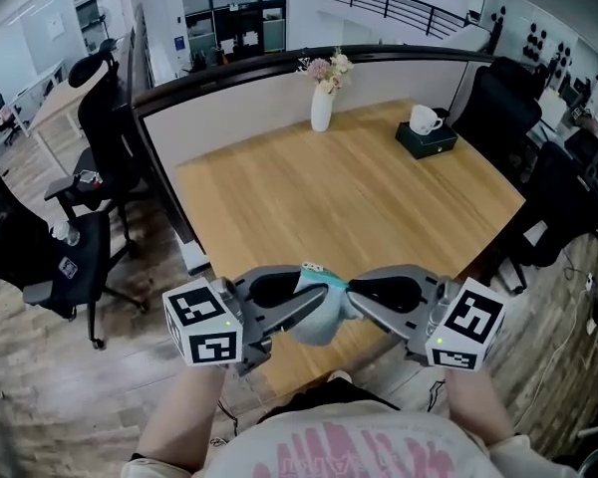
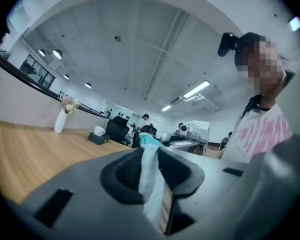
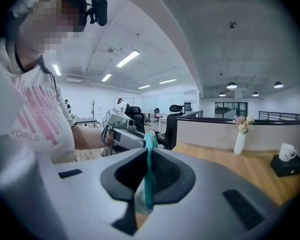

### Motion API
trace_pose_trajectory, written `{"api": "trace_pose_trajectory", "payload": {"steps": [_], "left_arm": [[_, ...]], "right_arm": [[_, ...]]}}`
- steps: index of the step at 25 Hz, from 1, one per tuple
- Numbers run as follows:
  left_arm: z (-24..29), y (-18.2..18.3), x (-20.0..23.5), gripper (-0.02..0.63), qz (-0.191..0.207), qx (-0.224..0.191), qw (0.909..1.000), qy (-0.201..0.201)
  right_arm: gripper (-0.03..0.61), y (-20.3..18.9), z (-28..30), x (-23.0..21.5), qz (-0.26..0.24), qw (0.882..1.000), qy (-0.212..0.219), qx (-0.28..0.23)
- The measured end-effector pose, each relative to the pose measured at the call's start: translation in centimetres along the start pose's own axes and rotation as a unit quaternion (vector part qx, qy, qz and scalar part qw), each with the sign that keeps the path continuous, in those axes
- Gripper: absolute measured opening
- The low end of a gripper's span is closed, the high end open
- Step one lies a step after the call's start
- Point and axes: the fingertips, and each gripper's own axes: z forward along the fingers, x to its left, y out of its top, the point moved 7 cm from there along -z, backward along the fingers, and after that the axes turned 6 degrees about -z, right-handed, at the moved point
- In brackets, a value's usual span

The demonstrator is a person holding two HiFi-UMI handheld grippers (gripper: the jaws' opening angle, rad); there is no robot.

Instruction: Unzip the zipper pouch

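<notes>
The soft, light zipper pouch [image 1: 320, 323] hangs limp above the table's [image 1: 329, 187] near edge. The right tool [image 1: 362, 296] pinches its teal edge. The left tool [image 1: 299, 309] seems loosely spread around the fabric. It wants firm holds beside the zip.

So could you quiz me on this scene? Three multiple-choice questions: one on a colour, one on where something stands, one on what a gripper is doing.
1. What colour is the ceramic mug on the dark green box?
A. red
B. white
C. yellow

2. Where does the white ceramic vase of flowers stand?
A. at the far edge of the wooden table
B. at the table's near edge
C. on the green box

3. How do the jaws of the right gripper stand?
A. wide apart, empty
B. closed on the mug
C. closed on the pale blue fabric pouch

Answers:
1. B, the mug shows white.
2. A, the vase is beside the partition.
3. C, the right gripper view shows the pouch's teal edge pinched between the jaws.
</notes>
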Motion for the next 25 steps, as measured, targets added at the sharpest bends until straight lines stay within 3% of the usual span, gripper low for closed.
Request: {"api": "trace_pose_trajectory", "payload": {"steps": [2,6,10,13,16,20,22,25], "left_arm": [[-0.5,0.0,-0.5,0.028,0.012,-0.020,0.9997,0.009],[-1.2,0.1,-1.2,0.009,0.046,-0.049,0.9966,0.048],[-1.6,0.5,-1.9,0.009,0.109,-0.051,0.9871,0.105],[-1.7,1.2,-2.3,0.009,0.159,-0.047,0.9733,0.158],[-1.3,1.8,-2.5,0.009,0.213,-0.039,0.9522,0.215],[-1.0,2.0,-2.2,0.009,0.241,-0.036,0.9339,0.262],[-1.1,2.0,-2.0,0.008,0.252,-0.034,0.9279,0.273],[-1.2,1.6,-1.8,0.008,0.262,-0.036,0.9205,0.288]], "right_arm": [[0.021,0.3,0.2,0.1,-0.003,1.000,0.001,-0.001],[0.048,0.9,0.7,0.0,0.007,1.000,-0.013,0.006],[0.177,2.7,1.0,-0.1,0.005,0.999,-0.031,0.014],[0.186,5.3,2.0,0.4,-0.022,0.999,-0.037,0.004],[0.145,7.1,4.3,0.6,-0.040,0.998,-0.049,0.002],[0.141,7.6,7.5,0.9,-0.086,0.993,-0.075,0.037],[0.140,7.5,8.3,0.9,-0.115,0.988,-0.088,0.060],[0.118,7.2,8.8,1.0,-0.120,0.986,-0.094,0.070]]}}
